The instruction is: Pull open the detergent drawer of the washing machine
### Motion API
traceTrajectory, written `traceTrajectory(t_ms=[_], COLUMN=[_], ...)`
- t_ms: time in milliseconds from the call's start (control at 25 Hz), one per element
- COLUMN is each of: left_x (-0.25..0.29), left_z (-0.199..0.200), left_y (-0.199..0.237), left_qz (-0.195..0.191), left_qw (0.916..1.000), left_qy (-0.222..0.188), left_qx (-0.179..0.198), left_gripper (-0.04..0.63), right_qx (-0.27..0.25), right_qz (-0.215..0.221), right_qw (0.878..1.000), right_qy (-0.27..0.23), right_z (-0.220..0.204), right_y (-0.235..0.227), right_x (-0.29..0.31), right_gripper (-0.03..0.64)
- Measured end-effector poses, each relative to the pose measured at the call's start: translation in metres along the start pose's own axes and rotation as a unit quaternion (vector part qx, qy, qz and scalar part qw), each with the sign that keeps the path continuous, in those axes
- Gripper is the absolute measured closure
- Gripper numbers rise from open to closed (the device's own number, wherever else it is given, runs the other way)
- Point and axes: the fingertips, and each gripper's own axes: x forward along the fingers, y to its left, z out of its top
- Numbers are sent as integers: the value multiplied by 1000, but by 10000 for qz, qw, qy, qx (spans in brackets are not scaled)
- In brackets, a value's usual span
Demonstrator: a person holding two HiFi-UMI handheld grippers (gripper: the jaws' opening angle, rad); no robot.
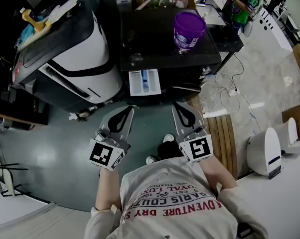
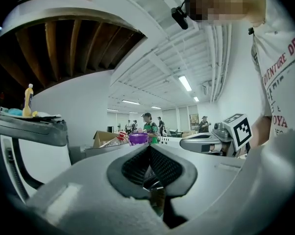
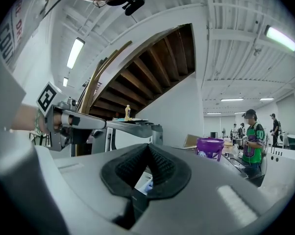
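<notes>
The black washing machine [image 1: 155,39] stands ahead in the head view, and its white detergent drawer [image 1: 144,82], with a blue insert, sticks out of the front. Both grippers hang side by side just short of the machine's front, touching nothing. My left gripper [image 1: 127,111] is below and left of the drawer, its jaws [image 2: 148,149] shut and empty. Below and right of the drawer, my right gripper [image 1: 182,108] also has its jaws [image 3: 148,148] shut on nothing. In the right gripper view the drawer [image 3: 144,182] shows below the closed pads.
A purple tub [image 1: 189,30] stands on top of the washing machine. A white and black appliance [image 1: 82,59] with a yellow bottle [image 1: 32,20] on it stands at the left. A white unit [image 1: 265,151], cables and people lie to the right.
</notes>
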Motion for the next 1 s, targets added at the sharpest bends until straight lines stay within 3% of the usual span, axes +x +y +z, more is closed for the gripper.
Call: traceTrajectory(t_ms=[1000], left_x=[-14], left_z=[5], left_y=[9], left_qz=[233], left_qw=[9992], left_qy=[-184], left_qx=[-285], left_gripper=[603], right_qx=[66], right_qz=[167], right_qw=[9995], right_qy=[246], right_z=[-9], right_y=[16], right_x=[2], right_gripper=[617])
